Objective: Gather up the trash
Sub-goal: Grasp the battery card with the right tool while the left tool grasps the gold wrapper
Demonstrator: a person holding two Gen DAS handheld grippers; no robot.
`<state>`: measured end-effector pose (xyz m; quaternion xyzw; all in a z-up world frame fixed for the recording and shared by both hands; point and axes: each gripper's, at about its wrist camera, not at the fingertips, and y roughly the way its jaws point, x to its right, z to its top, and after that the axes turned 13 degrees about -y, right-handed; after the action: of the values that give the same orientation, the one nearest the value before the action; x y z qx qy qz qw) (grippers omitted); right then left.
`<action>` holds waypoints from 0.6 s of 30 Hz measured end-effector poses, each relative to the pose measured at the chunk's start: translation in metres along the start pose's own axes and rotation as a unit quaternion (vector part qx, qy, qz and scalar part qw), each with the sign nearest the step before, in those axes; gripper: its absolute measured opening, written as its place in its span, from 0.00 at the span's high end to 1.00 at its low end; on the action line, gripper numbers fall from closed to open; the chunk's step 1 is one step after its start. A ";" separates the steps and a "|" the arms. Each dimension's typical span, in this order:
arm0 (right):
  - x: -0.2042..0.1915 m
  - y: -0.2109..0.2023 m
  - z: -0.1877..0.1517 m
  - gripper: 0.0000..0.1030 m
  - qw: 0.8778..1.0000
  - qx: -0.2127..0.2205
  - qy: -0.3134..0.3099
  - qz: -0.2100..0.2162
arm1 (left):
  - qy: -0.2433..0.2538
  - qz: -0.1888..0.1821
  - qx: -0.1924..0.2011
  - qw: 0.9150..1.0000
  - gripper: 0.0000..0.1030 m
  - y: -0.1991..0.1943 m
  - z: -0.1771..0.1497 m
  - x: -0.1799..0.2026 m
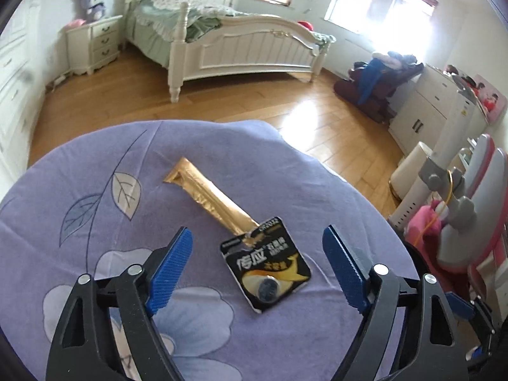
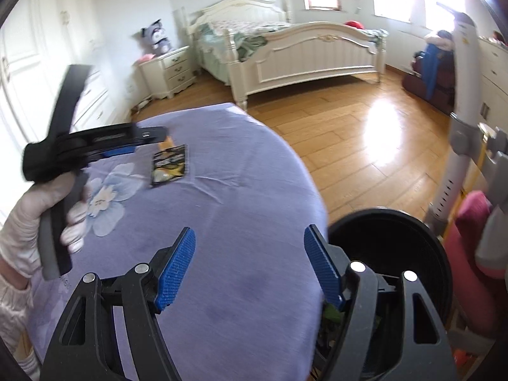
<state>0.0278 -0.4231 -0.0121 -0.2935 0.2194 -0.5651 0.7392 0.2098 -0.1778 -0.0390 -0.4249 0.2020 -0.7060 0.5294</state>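
A black battery blister card (image 1: 266,266) with a coin cell lies on the purple flowered tablecloth (image 1: 95,158). A gold stick wrapper (image 1: 209,197) lies just beyond it, one end under the card. My left gripper (image 1: 257,241) is open and empty, its blue pads either side of the card, above it. In the right wrist view the card (image 2: 170,164) lies far left, under the left gripper body (image 2: 95,146). My right gripper (image 2: 249,238) is open and empty over the table's right edge, beside a black bin (image 2: 390,254).
The black bin stands off the table's right side with some green trash inside (image 2: 333,317). A grey and pink chair (image 1: 460,209) stands to the right. A white bed (image 1: 228,41) and nightstand (image 1: 93,44) stand across the wooden floor.
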 end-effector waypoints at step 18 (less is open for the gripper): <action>-0.059 0.084 0.072 0.25 0.992 -0.044 -0.083 0.081 | -0.030 -0.012 0.015 0.999 0.96 0.032 0.035 -0.056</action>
<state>0.1184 -0.3370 -0.0170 -0.3529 0.2053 -0.4672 0.7843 0.2614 -0.1321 -0.0648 -0.4403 0.1697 -0.7022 0.5331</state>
